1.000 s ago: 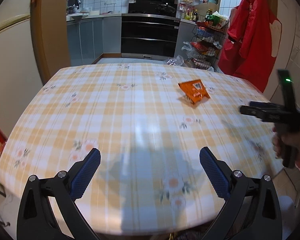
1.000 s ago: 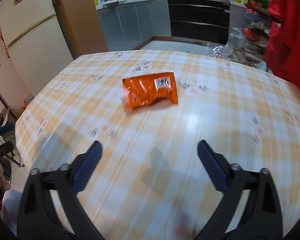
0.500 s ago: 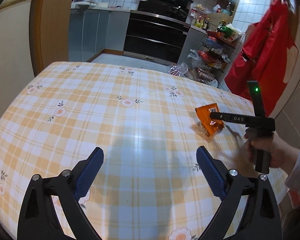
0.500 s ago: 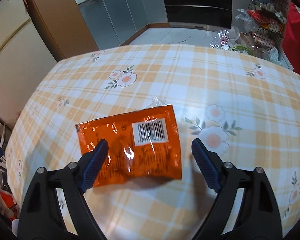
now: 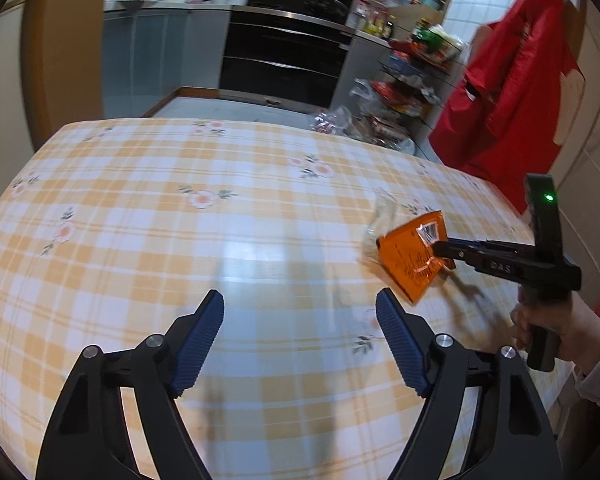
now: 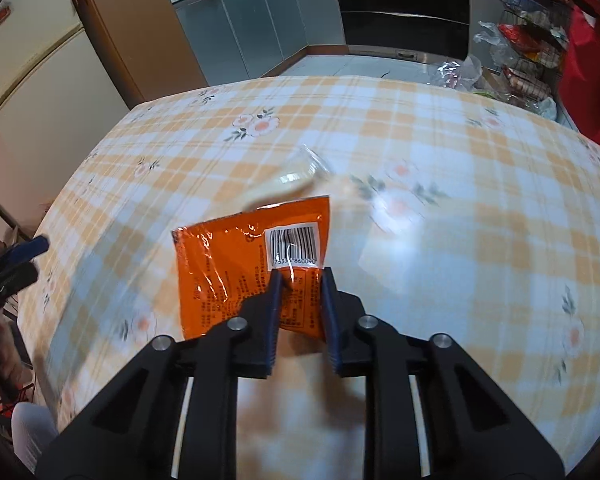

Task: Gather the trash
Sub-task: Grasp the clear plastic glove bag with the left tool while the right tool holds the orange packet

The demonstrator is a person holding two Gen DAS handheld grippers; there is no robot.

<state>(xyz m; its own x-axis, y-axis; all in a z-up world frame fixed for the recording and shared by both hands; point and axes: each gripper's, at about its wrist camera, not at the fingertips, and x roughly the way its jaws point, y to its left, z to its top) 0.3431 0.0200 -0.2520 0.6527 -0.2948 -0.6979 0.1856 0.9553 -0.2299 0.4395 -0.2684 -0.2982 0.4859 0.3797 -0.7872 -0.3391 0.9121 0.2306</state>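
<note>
An orange snack wrapper [image 6: 236,264] with a white barcode label is pinched at its near edge by my right gripper [image 6: 300,276], which is shut on it just above the checked tablecloth [image 6: 420,140]. From the left wrist view the same wrapper [image 5: 410,260] hangs tilted from the right gripper [image 5: 440,249] at the table's right side. A clear plastic scrap [image 6: 300,180] lies just beyond the wrapper. My left gripper [image 5: 300,324] hovers over the middle of the table, its jaws closing with nothing between them.
A hand [image 5: 556,328] holds the right gripper's handle at the table's right edge. Red cloth [image 5: 516,80] hangs on the right wall. A wire rack [image 5: 412,80] with bags and a black oven [image 5: 288,40] stand beyond the table. A fridge [image 6: 32,52] stands left.
My right gripper came down over the orange wrapper and shut on its near edge, lifting it. My left gripper moved forward over the table and its jaws narrowed.
</note>
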